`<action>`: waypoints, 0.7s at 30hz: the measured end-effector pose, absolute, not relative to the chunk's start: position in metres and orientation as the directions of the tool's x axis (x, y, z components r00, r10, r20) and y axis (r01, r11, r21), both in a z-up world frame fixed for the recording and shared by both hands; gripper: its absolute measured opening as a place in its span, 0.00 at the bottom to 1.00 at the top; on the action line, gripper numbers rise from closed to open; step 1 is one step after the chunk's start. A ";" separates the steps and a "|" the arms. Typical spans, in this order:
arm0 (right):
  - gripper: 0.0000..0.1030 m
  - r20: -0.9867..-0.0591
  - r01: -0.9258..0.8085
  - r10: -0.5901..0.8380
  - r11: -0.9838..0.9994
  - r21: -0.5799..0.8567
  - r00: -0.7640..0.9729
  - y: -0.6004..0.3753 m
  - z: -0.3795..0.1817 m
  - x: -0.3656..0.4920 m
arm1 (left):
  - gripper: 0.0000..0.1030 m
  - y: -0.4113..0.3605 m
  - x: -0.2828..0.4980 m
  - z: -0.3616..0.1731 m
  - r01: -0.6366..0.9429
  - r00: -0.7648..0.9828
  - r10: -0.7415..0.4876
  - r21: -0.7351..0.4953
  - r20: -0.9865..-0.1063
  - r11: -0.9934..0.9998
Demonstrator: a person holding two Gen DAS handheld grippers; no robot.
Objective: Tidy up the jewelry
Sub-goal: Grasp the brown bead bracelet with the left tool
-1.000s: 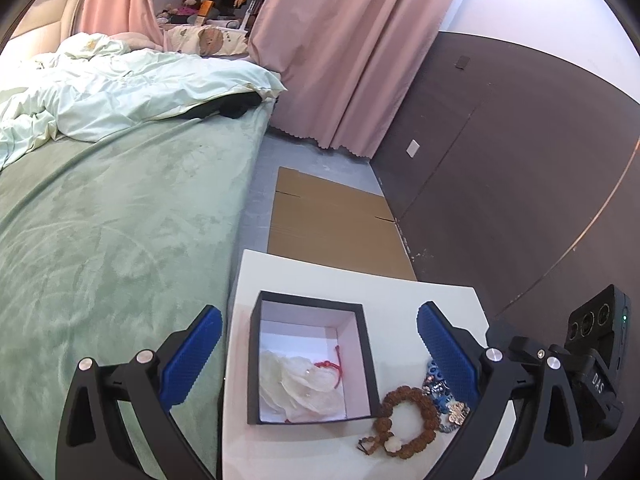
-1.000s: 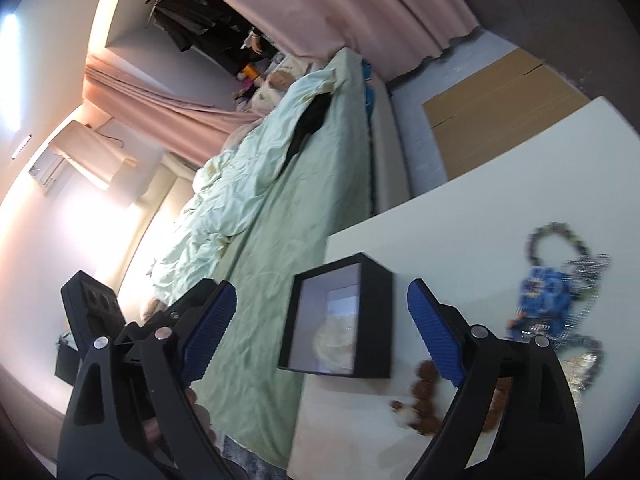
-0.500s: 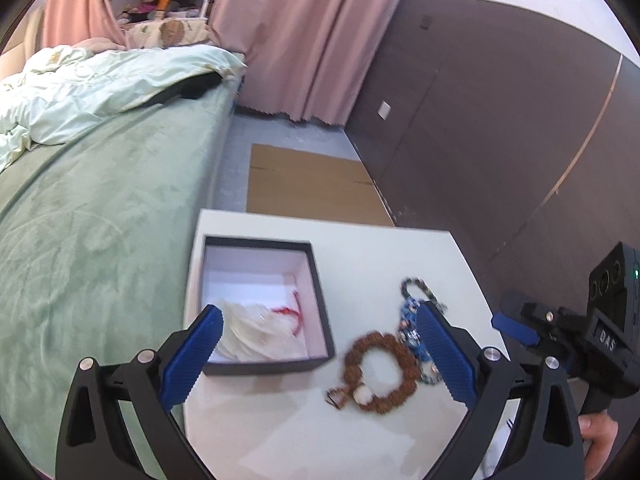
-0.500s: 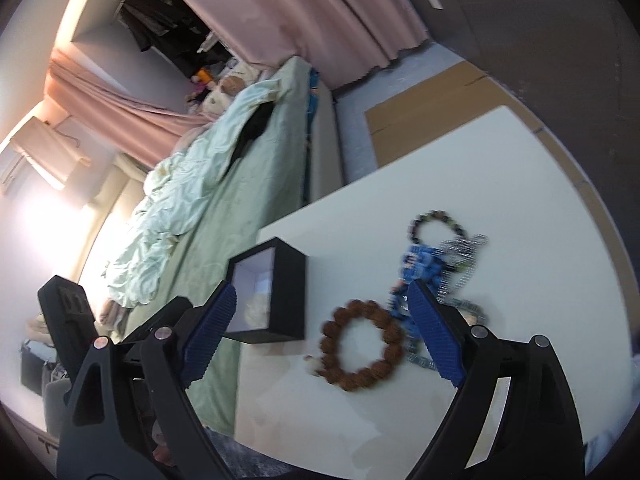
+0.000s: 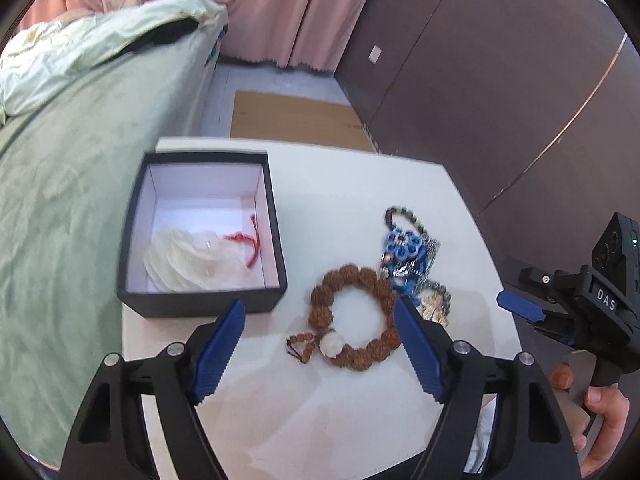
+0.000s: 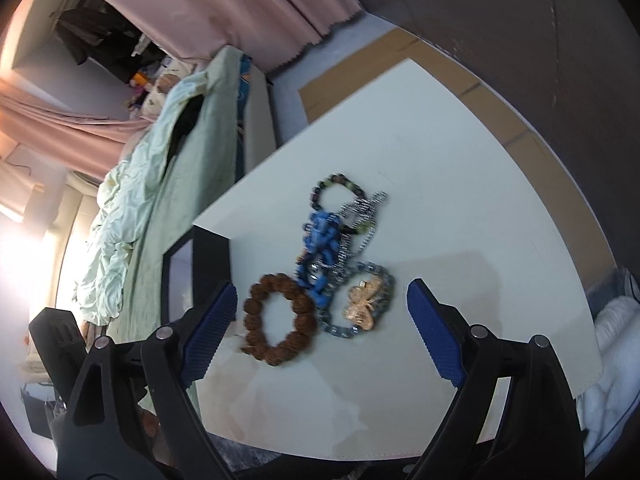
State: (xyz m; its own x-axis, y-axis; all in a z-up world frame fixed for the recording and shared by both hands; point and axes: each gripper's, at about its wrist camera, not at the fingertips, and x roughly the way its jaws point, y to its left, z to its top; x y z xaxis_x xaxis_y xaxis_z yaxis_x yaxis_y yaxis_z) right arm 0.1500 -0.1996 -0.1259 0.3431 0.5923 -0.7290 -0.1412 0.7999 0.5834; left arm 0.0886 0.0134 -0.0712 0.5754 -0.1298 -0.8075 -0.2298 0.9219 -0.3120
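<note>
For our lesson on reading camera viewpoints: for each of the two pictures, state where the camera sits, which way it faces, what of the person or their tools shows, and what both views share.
Left wrist: sits on the left claw, facing forward and down at the white table; shows its blue fingers, the right claw and a hand.
Right wrist: sits on the right claw, tilted down over the table; shows its own blue fingers.
Shared: black box, brown bead bracelet, blue jewelry pile, green bed.
</note>
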 end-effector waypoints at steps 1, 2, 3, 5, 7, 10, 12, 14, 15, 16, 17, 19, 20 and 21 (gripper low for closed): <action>0.80 -0.732 -0.137 0.589 0.802 0.581 0.341 -0.200 -0.127 0.150 | 0.72 0.011 0.090 -0.075 -0.233 0.565 -0.126 -0.304 -0.816 0.924; 0.75 -0.739 -0.132 0.582 0.807 0.576 0.338 -0.201 -0.129 0.150 | 0.72 0.009 0.092 -0.079 -0.234 0.554 -0.122 -0.295 -0.823 0.926; 0.73 -0.746 -0.127 0.577 0.811 0.571 0.334 -0.202 -0.131 0.151 | 0.70 0.005 0.094 -0.083 -0.234 0.543 -0.121 -0.287 -0.831 0.929; 0.65 -0.747 -0.122 0.581 0.809 0.576 0.324 -0.202 -0.134 0.152 | 0.70 0.001 0.097 -0.089 -0.237 0.527 -0.120 -0.281 -0.841 0.930; 0.63 -0.739 -0.125 0.593 0.799 0.588 0.319 -0.201 -0.136 0.154 | 0.69 -0.004 0.098 -0.095 -0.239 0.514 -0.112 -0.268 -0.850 0.933; 0.57 -0.722 -0.128 0.610 0.786 0.605 0.326 -0.199 -0.137 0.160 | 0.68 -0.009 0.101 -0.102 -0.242 0.499 -0.106 -0.256 -0.860 0.936; 0.53 -0.719 -0.122 0.615 0.781 0.613 0.325 -0.196 -0.140 0.166 | 0.61 -0.012 0.105 -0.108 -0.246 0.490 -0.114 -0.262 -0.864 0.933; 0.52 -0.721 -0.118 0.616 0.780 0.614 0.318 -0.192 -0.144 0.170 | 0.58 -0.015 0.109 -0.116 -0.255 0.474 -0.103 -0.248 -0.875 0.934; 0.52 -0.722 -0.117 0.615 0.781 0.614 0.316 -0.191 -0.145 0.172 | 0.54 -0.015 0.111 -0.120 -0.262 0.465 -0.096 -0.241 -0.880 0.934; 0.52 -0.724 -0.118 0.614 0.782 0.611 0.314 -0.188 -0.146 0.174 | 0.50 -0.015 0.112 -0.123 -0.267 0.459 -0.096 -0.240 -0.883 0.933; 0.52 -0.725 -0.120 0.613 0.783 0.611 0.313 -0.186 -0.146 0.175 | 0.48 -0.015 0.114 -0.126 -0.273 0.451 -0.098 -0.242 -0.887 0.931; 0.52 -0.726 -0.125 0.613 0.784 0.608 0.311 -0.181 -0.148 0.179 | 0.39 -0.017 0.115 -0.126 -0.275 0.450 -0.072 -0.215 -0.890 0.937; 0.52 -0.729 -0.130 0.610 0.787 0.603 0.312 -0.179 -0.149 0.180 | 0.34 -0.018 0.115 -0.125 -0.274 0.449 -0.064 -0.205 -0.891 0.940; 0.52 -0.731 -0.134 0.608 0.789 0.600 0.311 -0.178 -0.149 0.181 | 0.24 -0.019 0.115 -0.125 -0.277 0.446 -0.056 -0.197 -0.893 0.940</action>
State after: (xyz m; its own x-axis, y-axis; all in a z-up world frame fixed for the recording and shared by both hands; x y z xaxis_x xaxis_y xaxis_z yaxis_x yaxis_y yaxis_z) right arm 0.1810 -0.1778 -0.1494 0.3110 0.6079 -0.7306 -0.1338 0.7890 0.5996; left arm 0.1151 -0.0191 -0.1251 0.4460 -0.0563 -0.8932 -0.2767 0.9405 -0.1974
